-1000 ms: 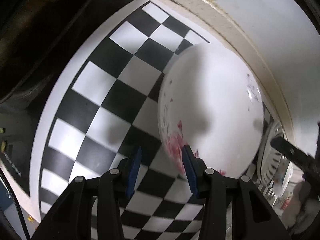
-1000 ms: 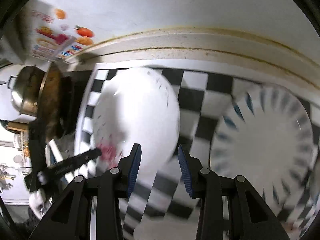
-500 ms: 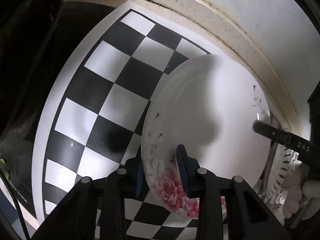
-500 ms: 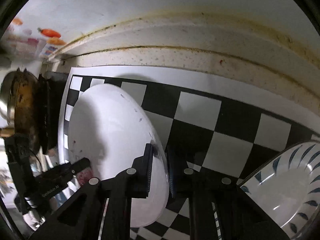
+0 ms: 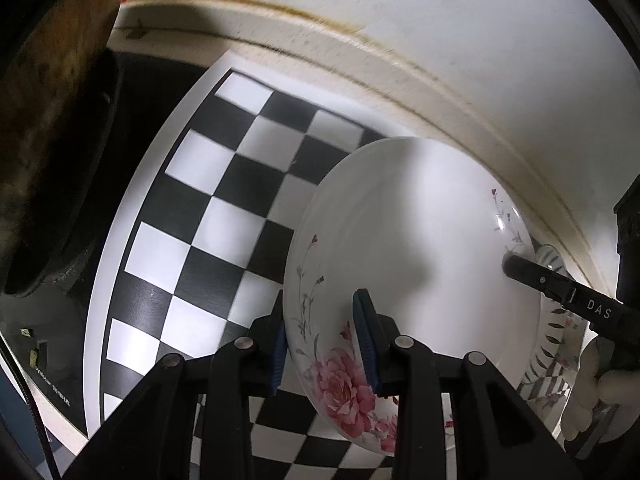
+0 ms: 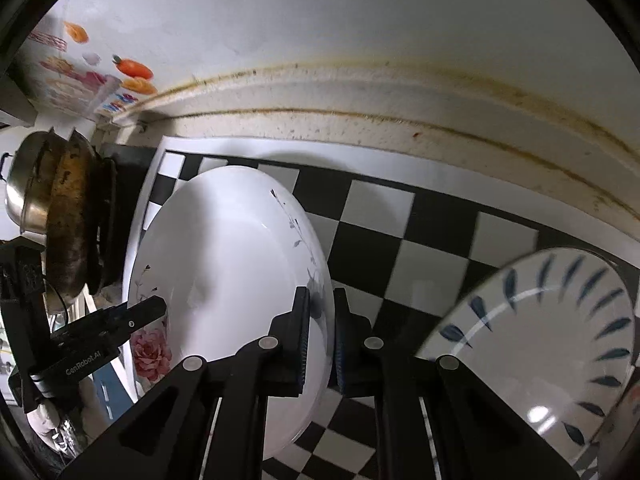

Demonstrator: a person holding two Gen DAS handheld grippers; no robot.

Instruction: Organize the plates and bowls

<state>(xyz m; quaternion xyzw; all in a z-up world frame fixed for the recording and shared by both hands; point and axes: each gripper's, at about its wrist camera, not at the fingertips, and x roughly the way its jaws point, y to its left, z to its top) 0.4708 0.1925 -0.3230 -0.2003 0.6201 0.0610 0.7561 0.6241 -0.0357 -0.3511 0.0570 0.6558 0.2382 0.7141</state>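
A white plate with pink flowers (image 5: 412,240) is held lifted and tilted above the black-and-white checkered mat (image 5: 224,216). My left gripper (image 5: 324,344) is shut on its rim by the pink flowers. My right gripper (image 6: 322,340) is shut on the opposite rim of the same plate (image 6: 224,264). The right gripper's finger (image 5: 560,292) shows at the plate's far rim in the left wrist view. A white plate with blue leaf marks (image 6: 552,344) lies on the mat to the right.
A dark, crusted pan (image 6: 68,224) and a steel pot (image 6: 28,184) stand at the mat's left end. A stained cream wall ledge (image 6: 400,128) runs behind the mat. A sticker with fruit pictures (image 6: 100,76) is on the wall.
Both grippers closed on the flowered plate's opposite rims and lifted it off the mat, tilting it. One second ago both were open near the plate.
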